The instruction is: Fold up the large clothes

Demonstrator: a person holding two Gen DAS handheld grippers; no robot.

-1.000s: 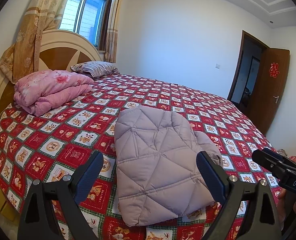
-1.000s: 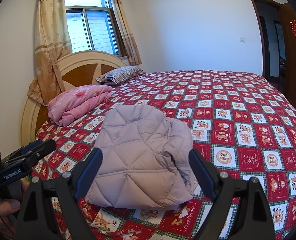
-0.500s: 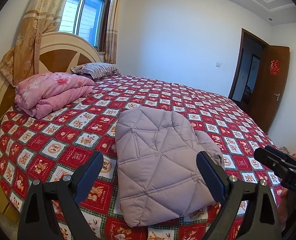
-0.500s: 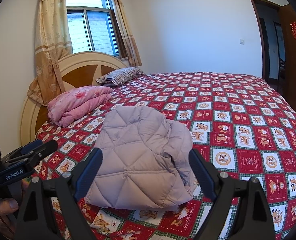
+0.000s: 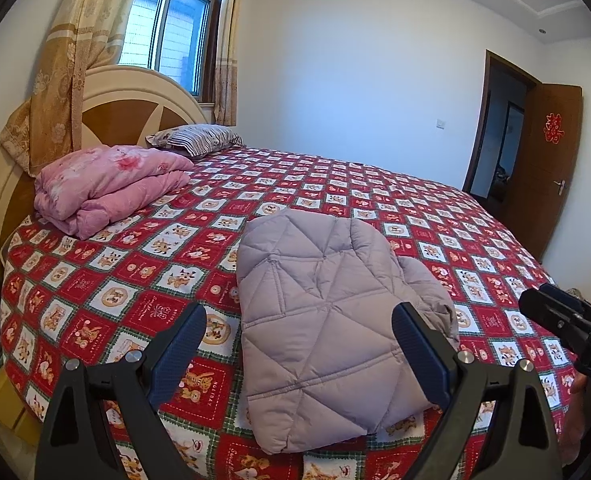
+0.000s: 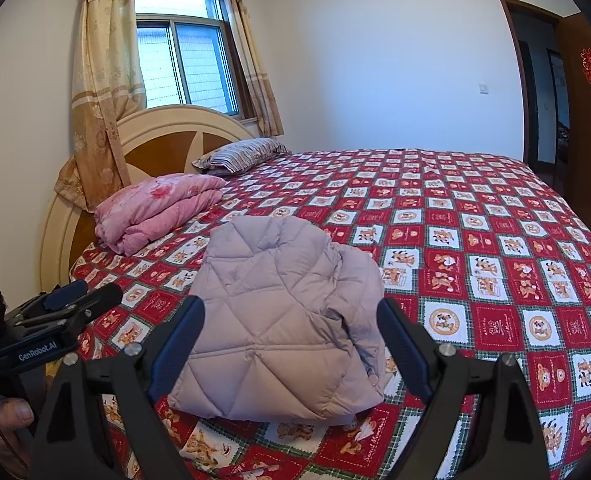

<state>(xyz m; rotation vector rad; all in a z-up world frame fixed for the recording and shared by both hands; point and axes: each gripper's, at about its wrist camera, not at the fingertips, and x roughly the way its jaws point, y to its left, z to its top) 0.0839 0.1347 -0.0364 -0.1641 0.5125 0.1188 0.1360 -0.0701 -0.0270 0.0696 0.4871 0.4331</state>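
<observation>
Item: quilted lilac jacket [image 5: 331, 332], folded into a compact bundle near the front edge of the bed [image 5: 475, 232]; left gripper [image 5: 299, 344] and right gripper [image 6: 291, 336] both spread, holding nothing, clear of it; folding apparently complete, next move likely only tidying or withdrawal.

The left gripper [image 6: 61, 312] body reads "GenRobot.AI"; the bedspread [image 5: 211, 376] squares read "HOLIDAY"; the right gripper [image 5: 567, 320] shows "DA".

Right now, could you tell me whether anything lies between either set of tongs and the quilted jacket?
Nothing visible does. The folded lilac quilted jacket lies on the bedspread directly ahead of the open left tongs and right tongs.
</observation>
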